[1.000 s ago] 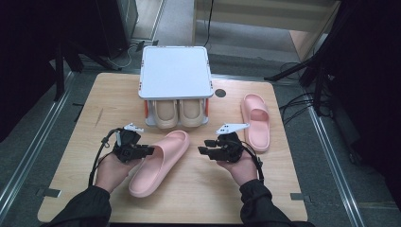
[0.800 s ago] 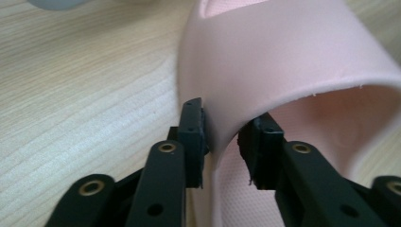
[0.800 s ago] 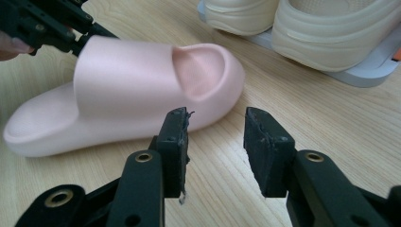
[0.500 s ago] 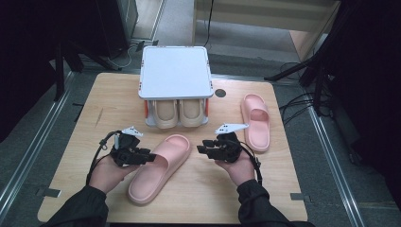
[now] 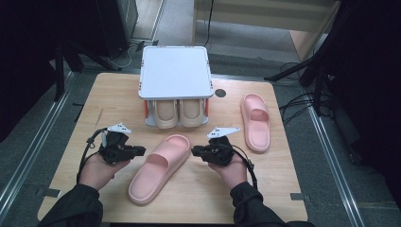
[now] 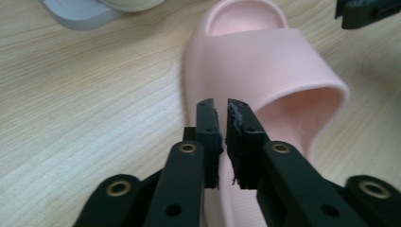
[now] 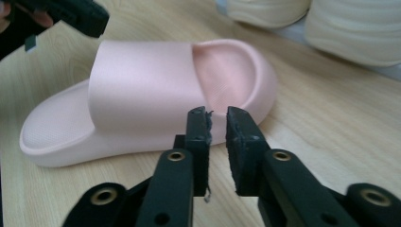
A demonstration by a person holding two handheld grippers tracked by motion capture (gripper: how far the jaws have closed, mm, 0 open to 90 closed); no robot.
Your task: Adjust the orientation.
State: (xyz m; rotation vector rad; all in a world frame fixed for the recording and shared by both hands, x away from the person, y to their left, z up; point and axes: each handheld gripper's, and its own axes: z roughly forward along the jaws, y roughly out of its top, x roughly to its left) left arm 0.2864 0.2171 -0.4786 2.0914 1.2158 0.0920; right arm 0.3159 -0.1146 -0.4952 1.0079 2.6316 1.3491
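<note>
— Pink slipper (image 5: 158, 167) lies slantwise on the wooden table (image 5: 94, 99), between both grippers, in front of the rack (image 5: 175, 78). Why flanked?

— Likely so each side can be nudged. The left gripper (image 6: 222, 106) and right gripper (image 7: 217, 113) have just been closing; both jaws stand nearly together, holding nothing.

— And its mate (image 5: 255, 120)?

— Well apart, at the right.

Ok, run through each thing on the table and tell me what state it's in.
Near pink slipper: flat on the table, angled, not gripped.
Far pink slipper: flat, upright, untouched.
Beige slippers: stowed under the white rack.
Left gripper: jaws nearly shut, empty.
Right gripper: jaws nearly shut, empty.
</note>
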